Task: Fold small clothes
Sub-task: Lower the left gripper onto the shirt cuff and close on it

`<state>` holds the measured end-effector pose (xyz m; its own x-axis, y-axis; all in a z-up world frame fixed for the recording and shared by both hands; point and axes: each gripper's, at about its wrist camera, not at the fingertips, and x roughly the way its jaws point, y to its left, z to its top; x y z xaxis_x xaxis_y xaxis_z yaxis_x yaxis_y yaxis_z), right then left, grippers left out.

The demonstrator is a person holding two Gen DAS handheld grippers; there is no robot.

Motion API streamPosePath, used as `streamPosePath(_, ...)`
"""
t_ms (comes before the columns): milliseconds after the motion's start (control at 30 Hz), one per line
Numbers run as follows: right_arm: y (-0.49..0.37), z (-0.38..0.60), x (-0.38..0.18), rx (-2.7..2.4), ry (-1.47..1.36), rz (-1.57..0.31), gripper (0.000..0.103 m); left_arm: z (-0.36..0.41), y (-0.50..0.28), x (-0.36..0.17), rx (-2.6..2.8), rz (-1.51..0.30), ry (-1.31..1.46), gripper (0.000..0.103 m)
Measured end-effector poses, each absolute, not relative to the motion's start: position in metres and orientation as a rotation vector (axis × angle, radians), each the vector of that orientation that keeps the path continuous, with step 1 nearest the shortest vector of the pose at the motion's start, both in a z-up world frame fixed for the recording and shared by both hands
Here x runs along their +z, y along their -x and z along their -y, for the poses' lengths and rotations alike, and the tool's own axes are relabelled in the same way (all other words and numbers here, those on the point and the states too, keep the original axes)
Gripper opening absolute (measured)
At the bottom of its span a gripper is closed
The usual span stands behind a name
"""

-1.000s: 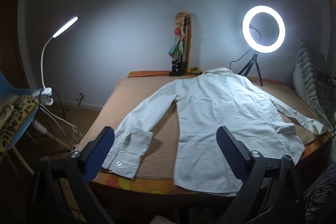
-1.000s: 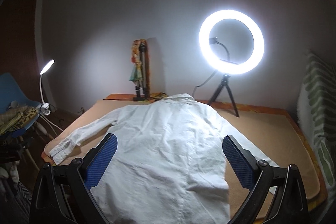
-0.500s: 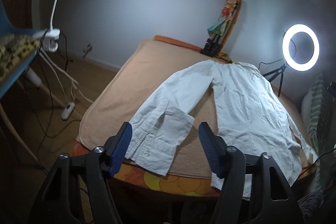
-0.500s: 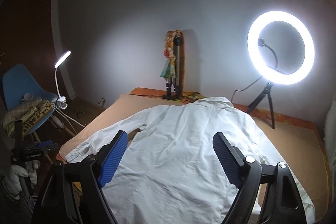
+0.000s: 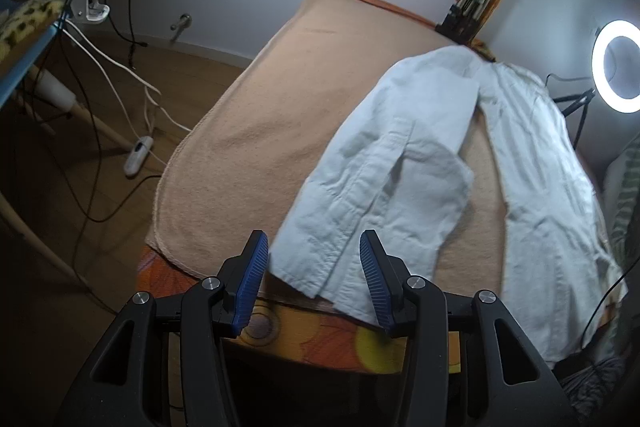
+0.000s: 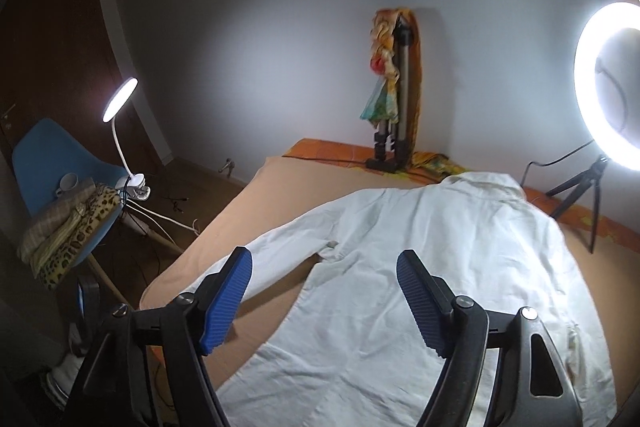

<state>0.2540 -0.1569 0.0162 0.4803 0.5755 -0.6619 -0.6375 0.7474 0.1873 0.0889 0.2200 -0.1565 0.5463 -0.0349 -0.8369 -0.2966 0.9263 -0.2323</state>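
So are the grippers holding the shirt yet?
No, nothing is held. The left gripper is closing around the sleeve cuff of the shirt; the right gripper, also closing, is above it.

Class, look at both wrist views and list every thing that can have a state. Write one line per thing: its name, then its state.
White shirt: spread flat, unfolded, on the bed.
Shirt sleeve: cuff end lies between the left claw's fingers, not yet pinched.
Left claw: closing, nothing gripped.
Right claw: closing, above the shirt, nothing gripped.
Ring light: on.
Clip lamp: on.
Blanket: flat over the bed.
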Motion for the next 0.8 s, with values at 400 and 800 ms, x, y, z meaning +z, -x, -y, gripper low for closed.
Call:
streamPosePath(400, -0.341, 0.067, -0.066, 0.756, 0.087, -1.025, 0.067, -0.217, -0.109, -0.171, 0.148, -1.017, 0.289, 0.045)
streamPosePath(800, -0.374, 0.035, -0.118, 0.74, 0.108, -1.104, 0.066, -0.225, -0.114, -0.17, 0.067, -0.975, 0.35, 0.012)
